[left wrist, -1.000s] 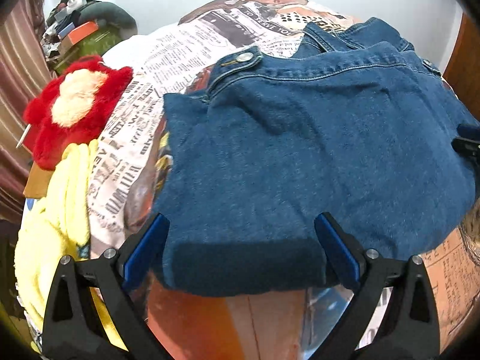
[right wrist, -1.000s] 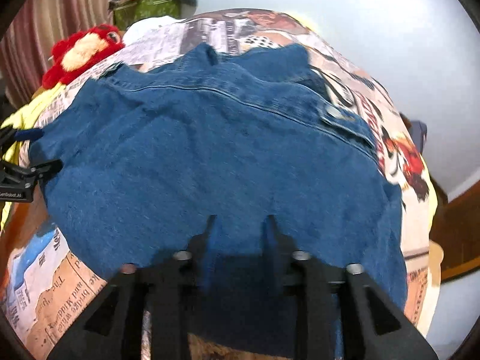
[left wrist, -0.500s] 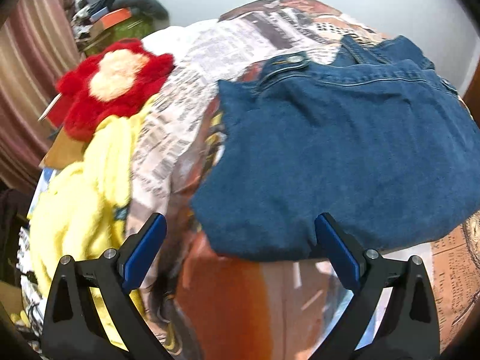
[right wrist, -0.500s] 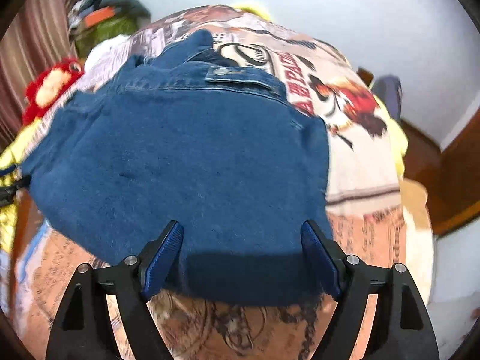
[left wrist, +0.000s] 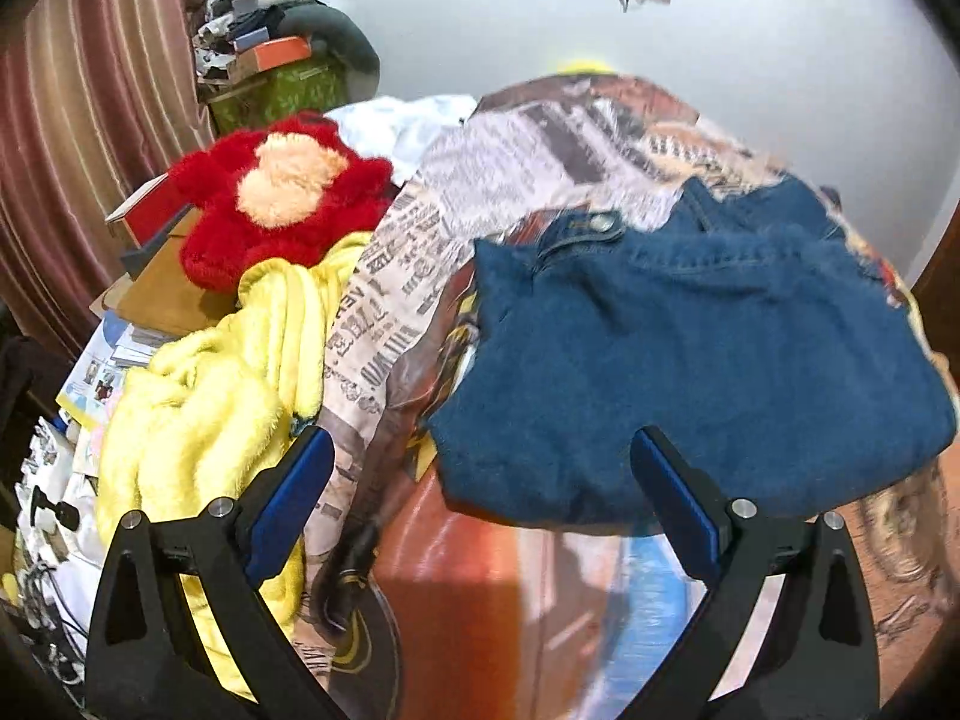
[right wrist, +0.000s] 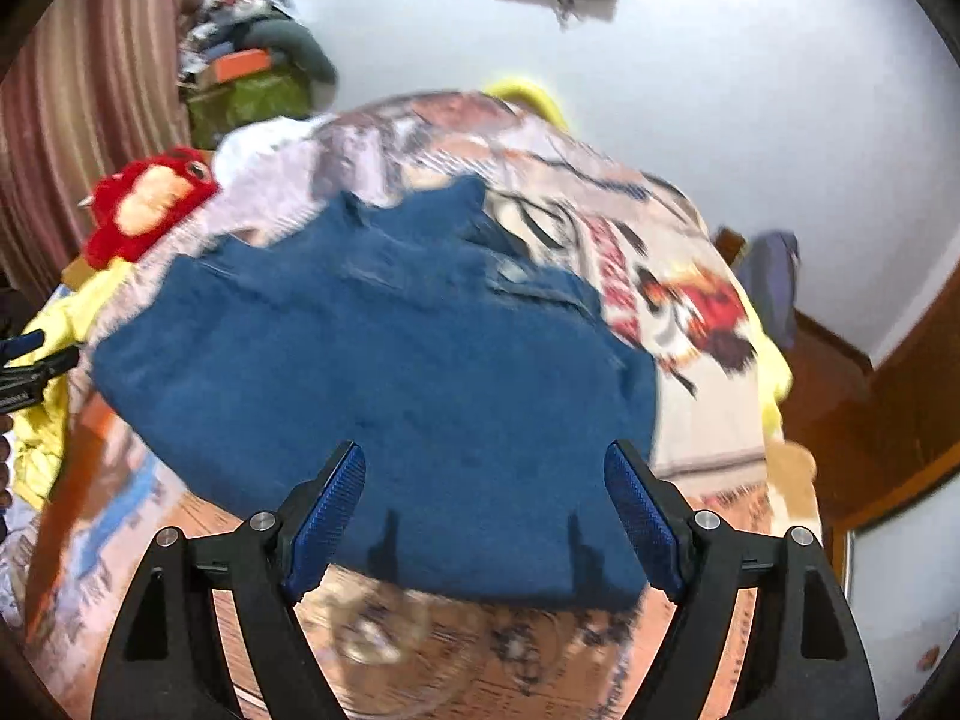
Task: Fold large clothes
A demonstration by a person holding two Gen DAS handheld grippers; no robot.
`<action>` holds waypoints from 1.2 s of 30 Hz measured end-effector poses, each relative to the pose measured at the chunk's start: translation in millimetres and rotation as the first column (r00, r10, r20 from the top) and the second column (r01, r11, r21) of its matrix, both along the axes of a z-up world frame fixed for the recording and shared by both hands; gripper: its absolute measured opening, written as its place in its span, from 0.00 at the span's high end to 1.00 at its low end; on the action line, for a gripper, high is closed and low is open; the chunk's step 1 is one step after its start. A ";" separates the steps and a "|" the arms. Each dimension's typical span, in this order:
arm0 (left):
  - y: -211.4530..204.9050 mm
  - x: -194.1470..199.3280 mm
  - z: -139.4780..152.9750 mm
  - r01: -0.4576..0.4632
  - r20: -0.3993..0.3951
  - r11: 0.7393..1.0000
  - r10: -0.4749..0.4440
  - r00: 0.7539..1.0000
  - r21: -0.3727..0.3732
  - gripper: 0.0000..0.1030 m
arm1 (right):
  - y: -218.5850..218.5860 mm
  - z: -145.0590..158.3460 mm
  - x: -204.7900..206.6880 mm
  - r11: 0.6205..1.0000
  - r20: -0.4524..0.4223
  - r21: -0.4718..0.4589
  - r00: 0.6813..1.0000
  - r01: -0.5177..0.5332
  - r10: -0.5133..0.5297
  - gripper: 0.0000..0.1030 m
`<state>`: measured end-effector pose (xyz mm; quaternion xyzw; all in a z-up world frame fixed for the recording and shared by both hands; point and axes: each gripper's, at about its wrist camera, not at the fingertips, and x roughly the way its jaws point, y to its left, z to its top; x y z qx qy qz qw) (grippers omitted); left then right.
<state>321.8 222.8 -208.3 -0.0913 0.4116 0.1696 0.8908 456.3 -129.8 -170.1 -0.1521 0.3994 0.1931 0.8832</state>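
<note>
Lying folded into a compact, roughly rectangular bundle on the printed bedspread (left wrist: 456,192): blue denim garment (left wrist: 690,360), waistband button uppermost at the far edge, near edge doubled under and facing both cameras; folding judged largely done, with perhaps one further fold or some squaring of the slightly ragged near edge remaining, though the layers underneath are hidden. Spreading beneath it across the whole bed: the newsprint-and-picture patterned bedspread. Heaping at the left side of the bed, apart from the denim: yellow fleece blanket (left wrist: 198,420), untouched, possibly awaiting folding. Resting beyond the blanket: red plush toy (left wrist: 282,192). Hovering just short of the bundle's near left corner: left gripper (left wrist: 480,516), jaws spread wide, gripping nothing. Hovering centred over the bundle's near edge: right gripper (right wrist: 485,516), jaws likewise wide apart and empty, fabric showing between the blue pads without being pinched.
</note>
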 end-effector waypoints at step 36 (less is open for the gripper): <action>17.2 72.7 -107.9 -0.110 -0.011 0.690 0.147 0.989 -0.715 0.38 | 79.1 -82.9 21.6 0.992 -0.245 0.005 0.962 -0.124 0.121 0.04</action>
